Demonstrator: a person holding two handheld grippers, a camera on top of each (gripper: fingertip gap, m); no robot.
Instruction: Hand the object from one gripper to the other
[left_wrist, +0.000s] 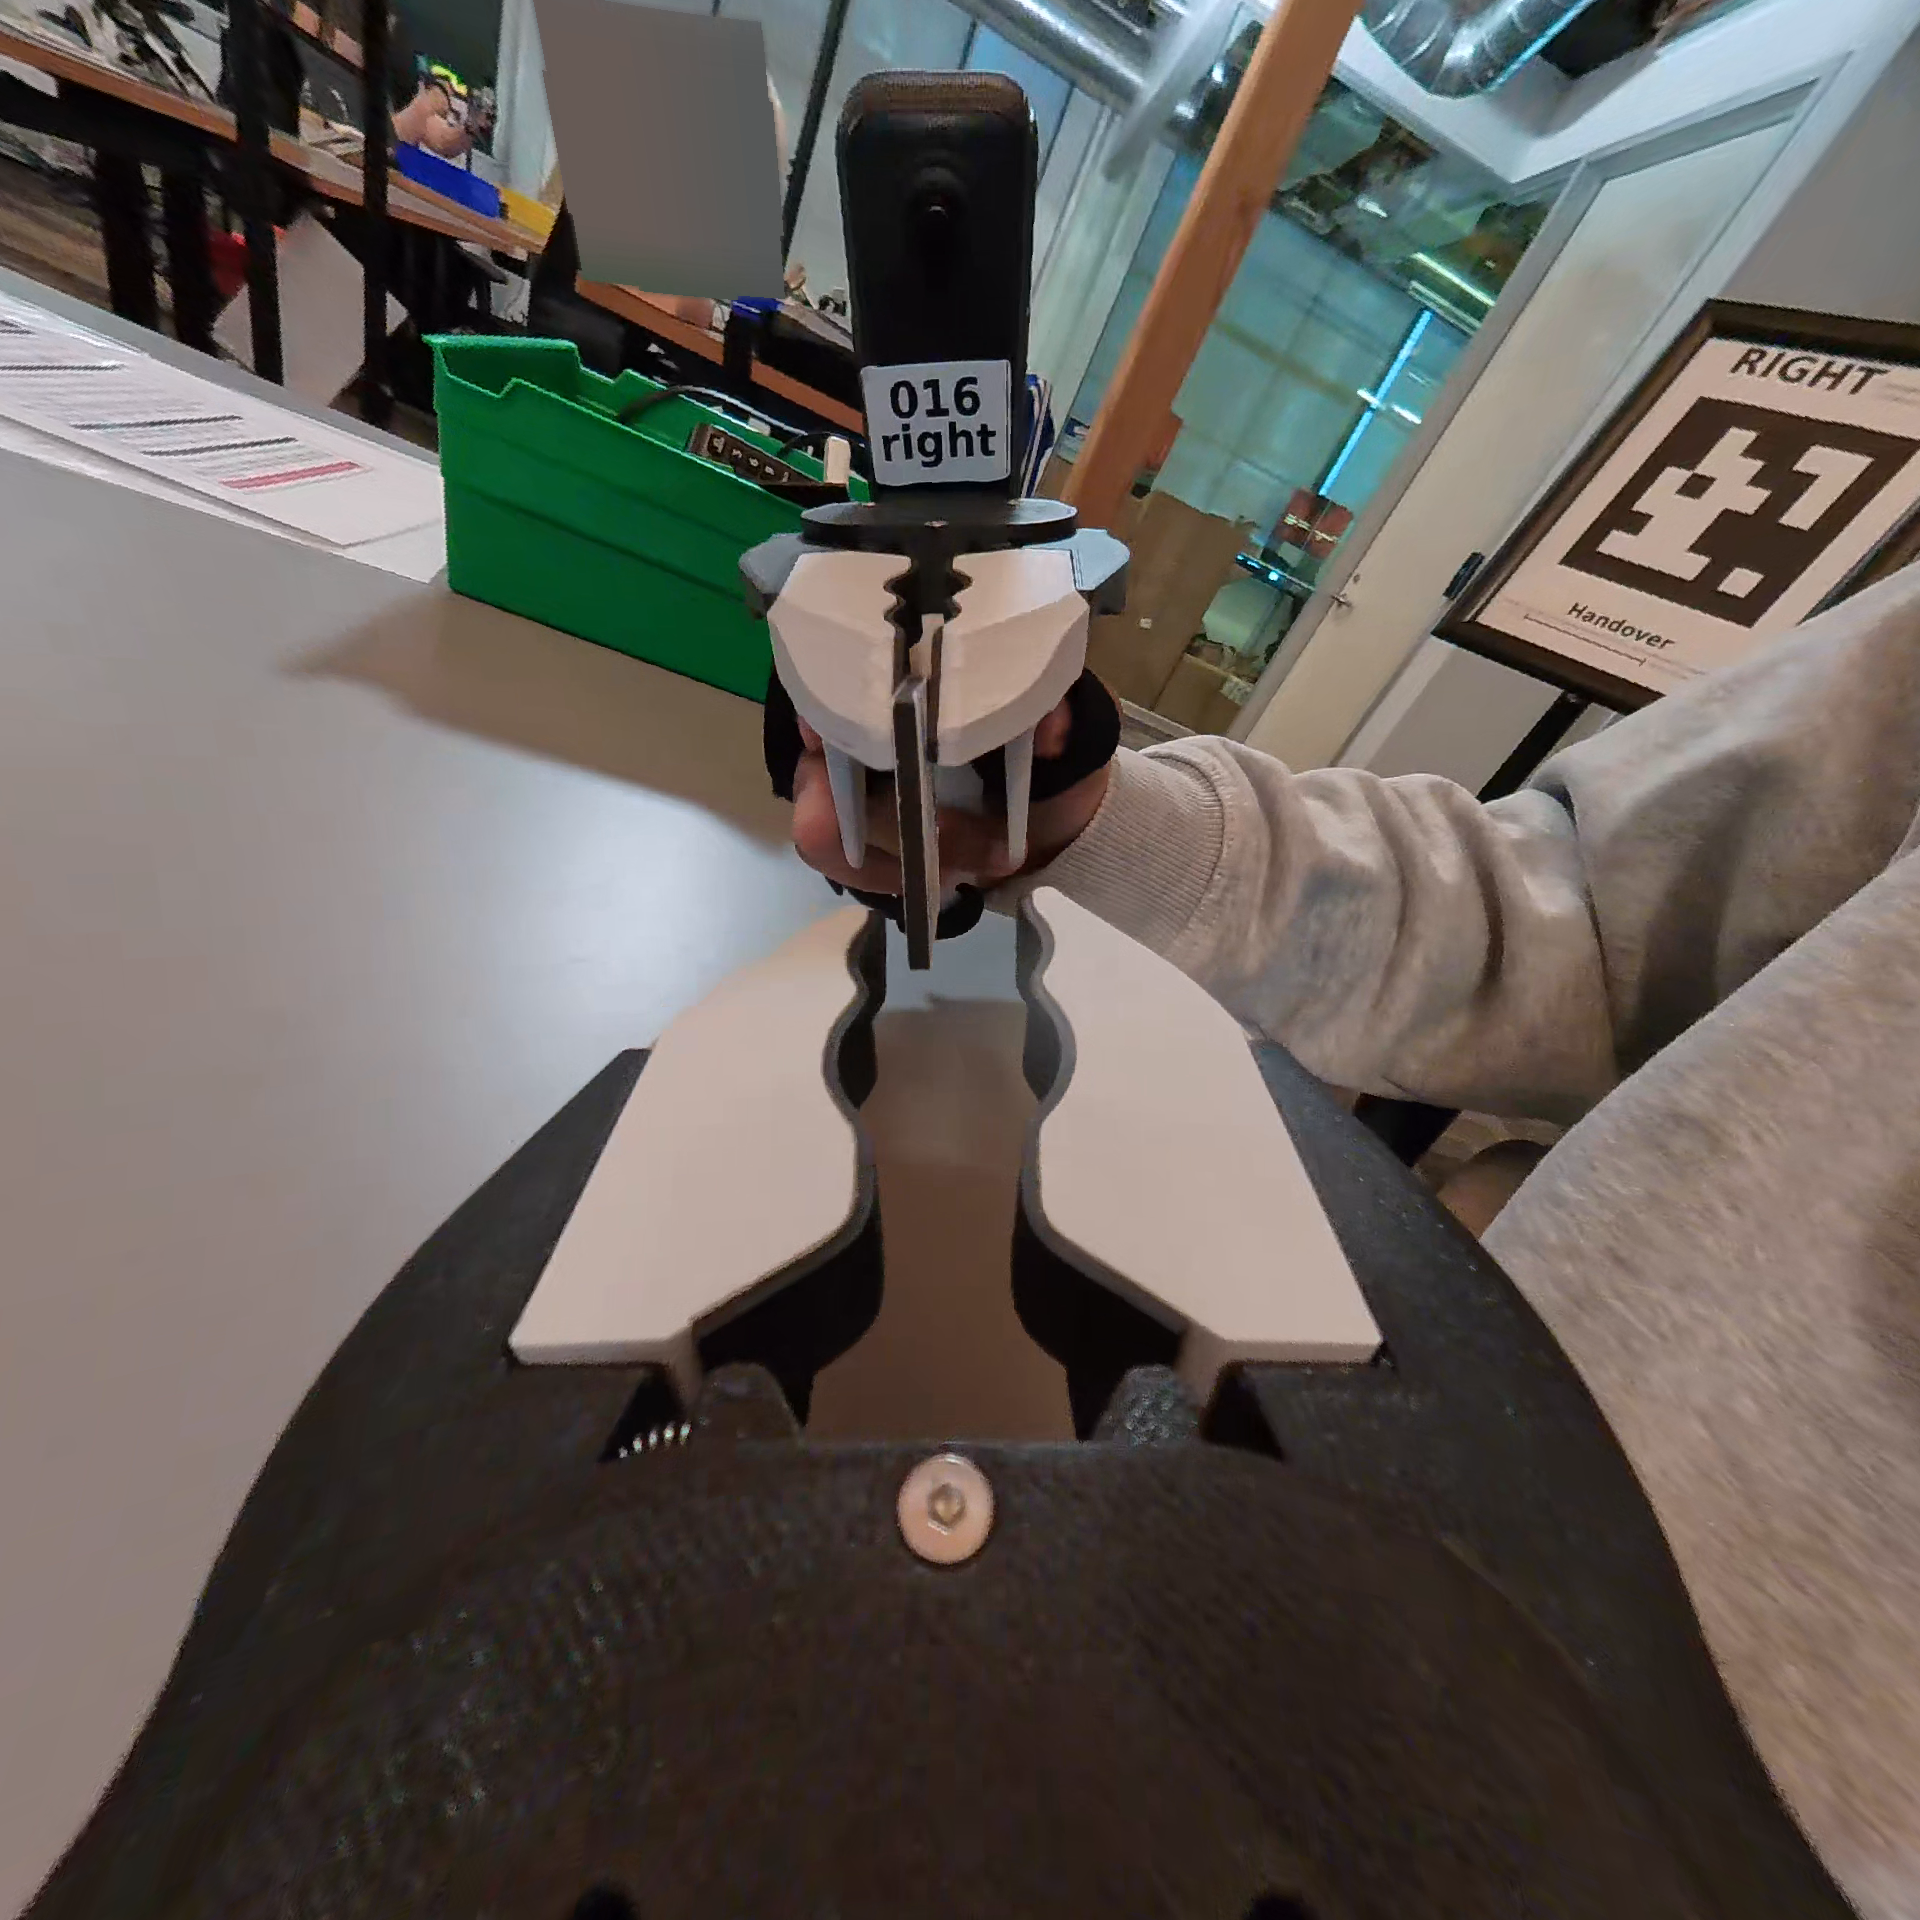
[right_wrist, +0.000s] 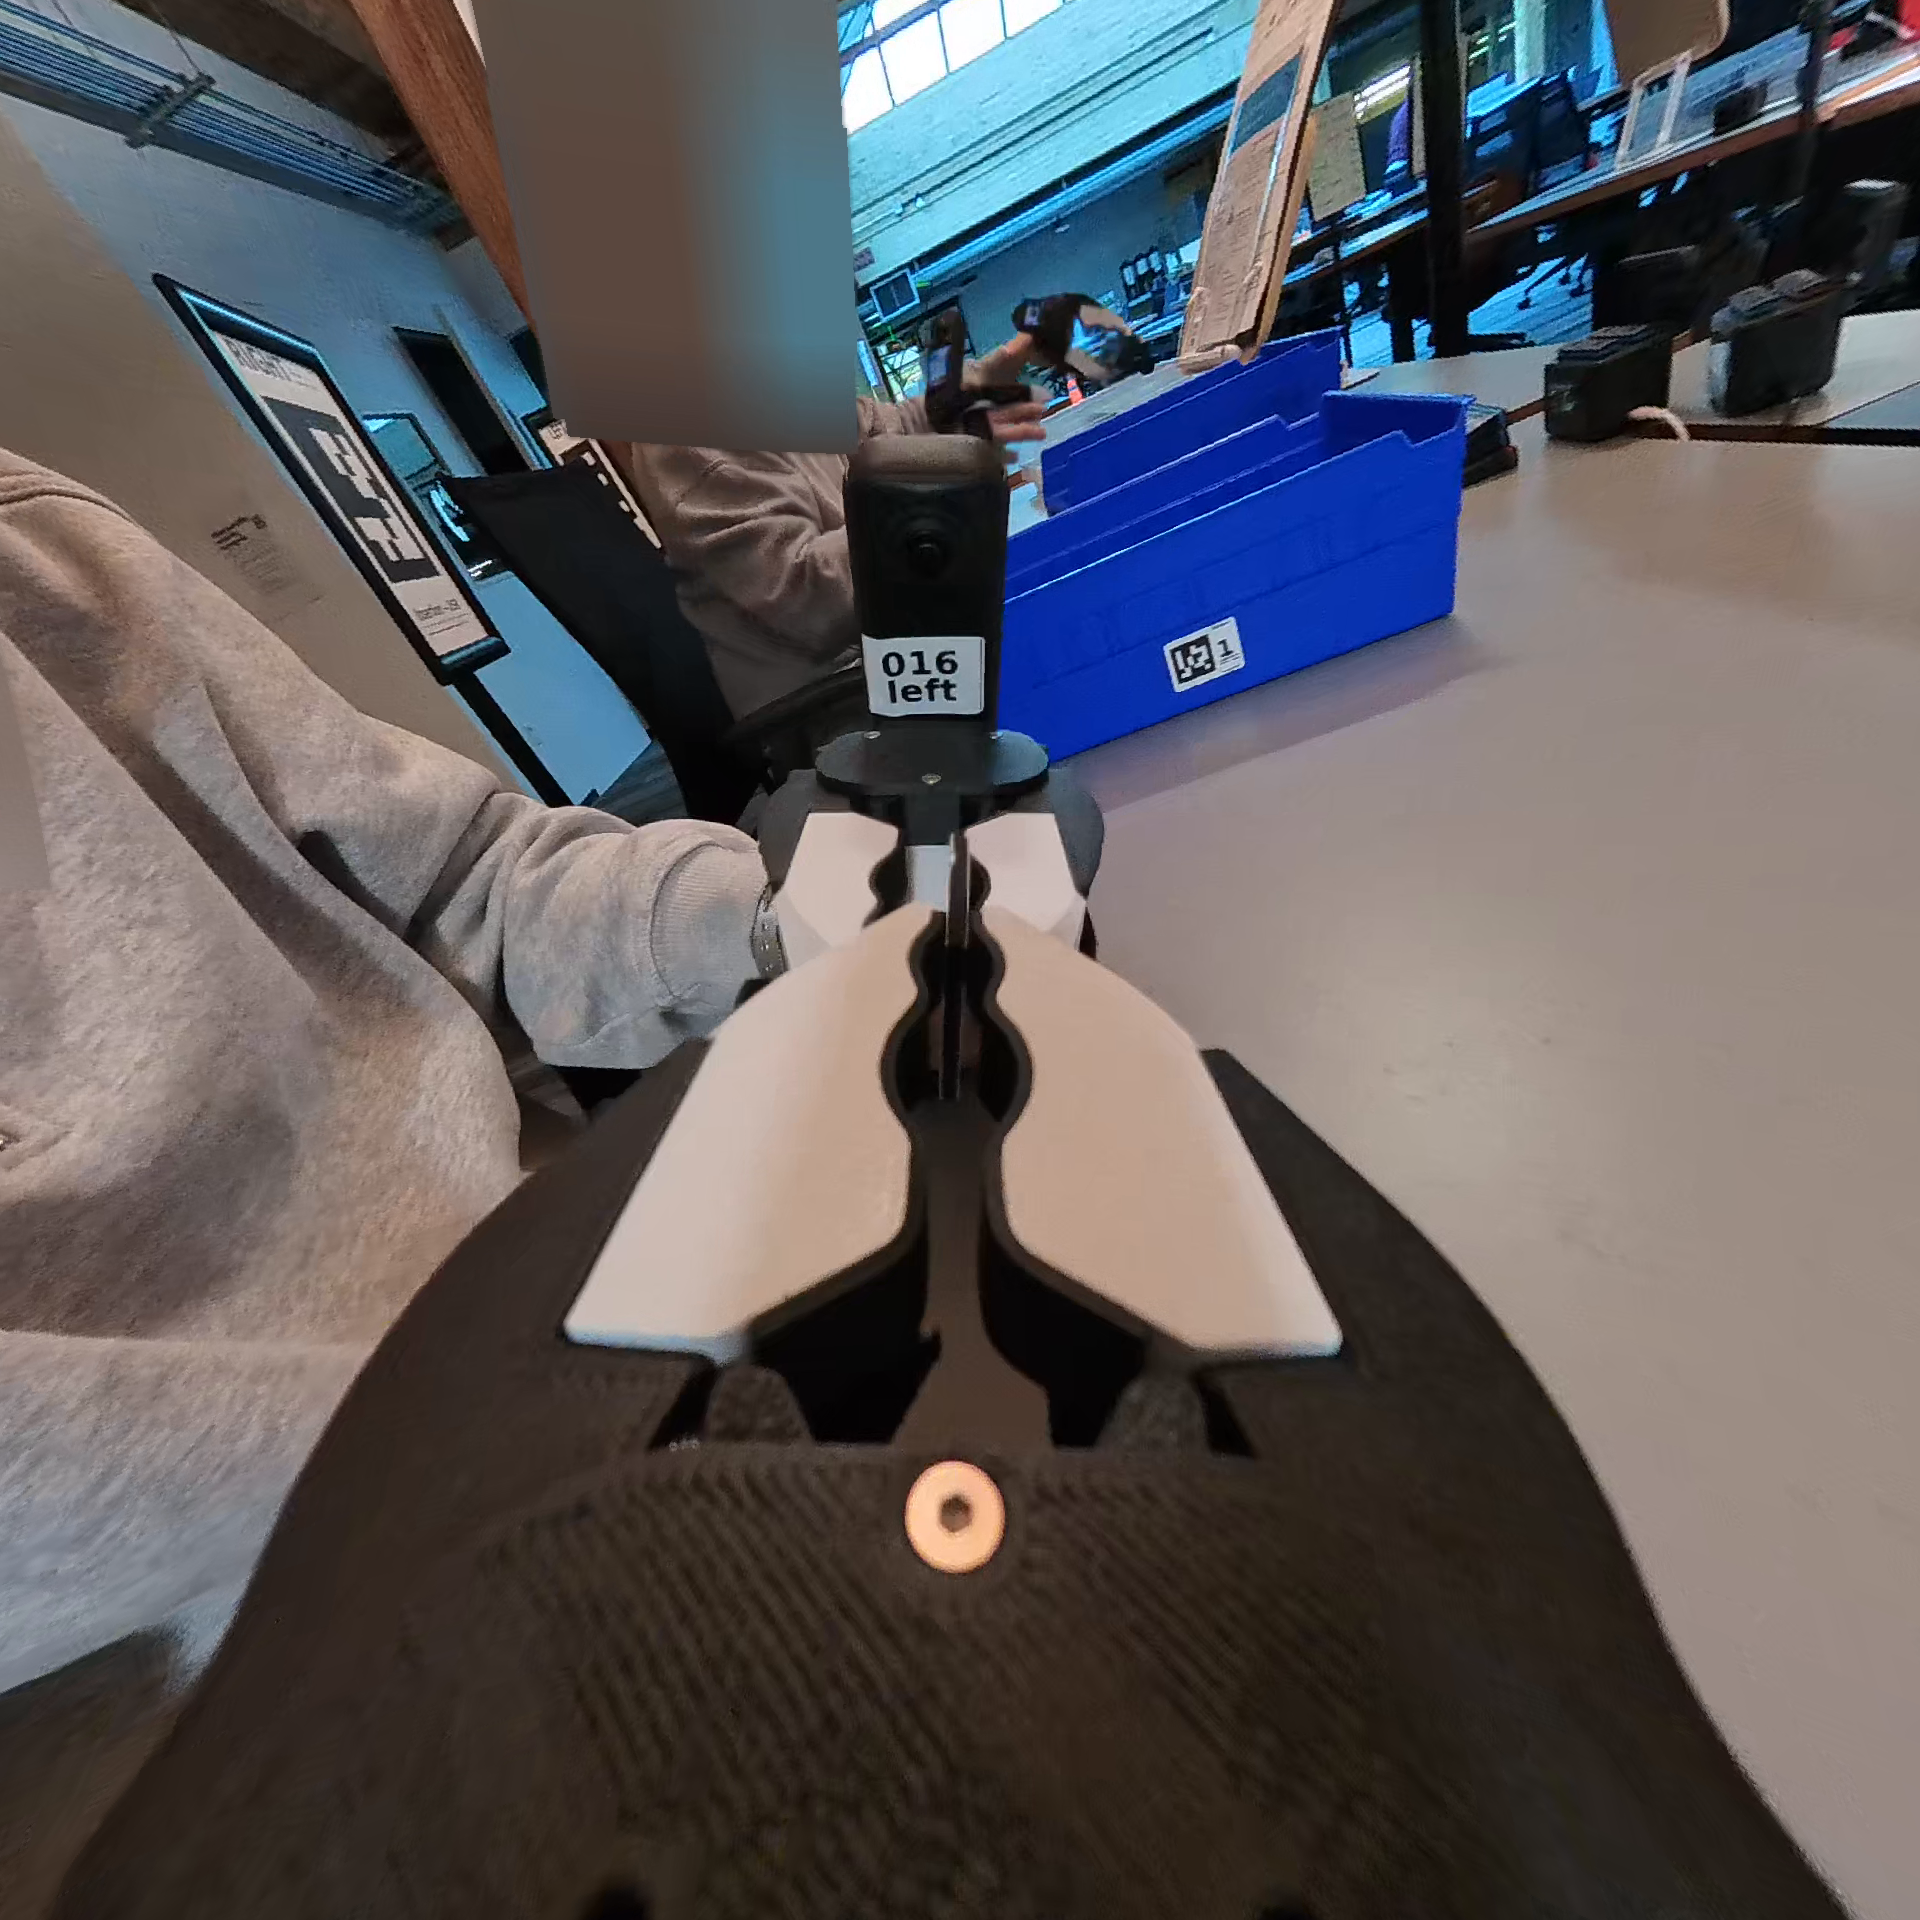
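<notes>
The object is a thin dark flat plate (left_wrist: 920, 831), seen edge-on. My right gripper (left_wrist: 923, 686) faces the left wrist camera and is shut on the plate, which hangs down from its white fingers. My left gripper (left_wrist: 948, 935) is open, and the plate's lower end sits in the gap between its fingertips, apparently without touching them. In the right wrist view, my right gripper (right_wrist: 954, 935) is closed on the plate (right_wrist: 953, 1029), with the left gripper (right_wrist: 935, 883) just beyond it, fingers on either side of the plate. Both grippers are held above the table.
A green bin (left_wrist: 582, 520) stands on the grey table (left_wrist: 312, 831) behind the right gripper, near a paper sheet (left_wrist: 156, 416). A blue bin (right_wrist: 1247, 582) stands at the far side. Grey sleeves (left_wrist: 1455, 904) reach in. A framed marker sign (left_wrist: 1714, 499) stands nearby. My two grippers' fingertips are within a few centimetres of each other.
</notes>
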